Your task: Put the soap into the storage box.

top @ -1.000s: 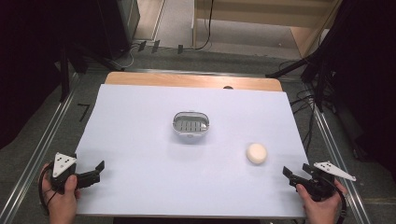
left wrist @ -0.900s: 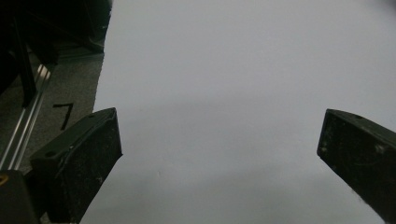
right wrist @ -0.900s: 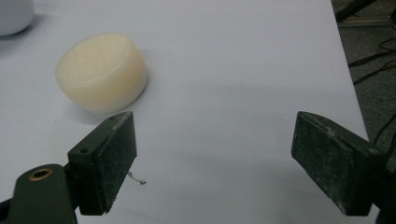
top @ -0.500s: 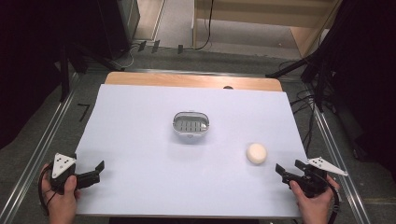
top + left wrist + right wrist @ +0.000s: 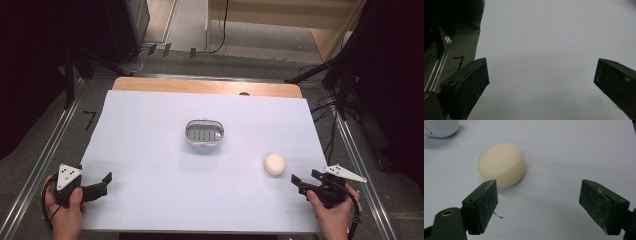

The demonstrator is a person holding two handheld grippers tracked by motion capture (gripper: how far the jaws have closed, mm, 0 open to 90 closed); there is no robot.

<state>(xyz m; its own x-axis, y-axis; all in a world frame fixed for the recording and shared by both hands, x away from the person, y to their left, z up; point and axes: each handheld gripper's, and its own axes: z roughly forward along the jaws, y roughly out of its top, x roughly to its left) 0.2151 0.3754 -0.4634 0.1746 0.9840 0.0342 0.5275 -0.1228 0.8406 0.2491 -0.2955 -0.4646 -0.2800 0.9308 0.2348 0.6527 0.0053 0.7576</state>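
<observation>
You are holding the right gripper (image 5: 303, 182) low over the near right corner of the table (image 5: 150, 150), its jaws spread wide and gripping nothing. They are pointing at the soap (image 5: 275, 164), a pale round bar lying flat on the sheet just beyond the tips. In the right gripper view the soap (image 5: 502, 164) is sitting a little left of the gap, just past the left jaw, so you are probably lining up a pinch across its rounded sides.

The soap dish (image 5: 204, 132), a small oval tray with a slotted floor, is standing empty near the middle of the table, well apart from the soap, likely the place it is meant for.

You are resting the left gripper (image 5: 102, 183) at the near left corner, jaws also wide open on bare sheet, out of the way.

A white sheet is covering the table, leaving a wooden strip along the far edge. Grey floor, metal rails, cables and dark stands are surrounding it.
</observation>
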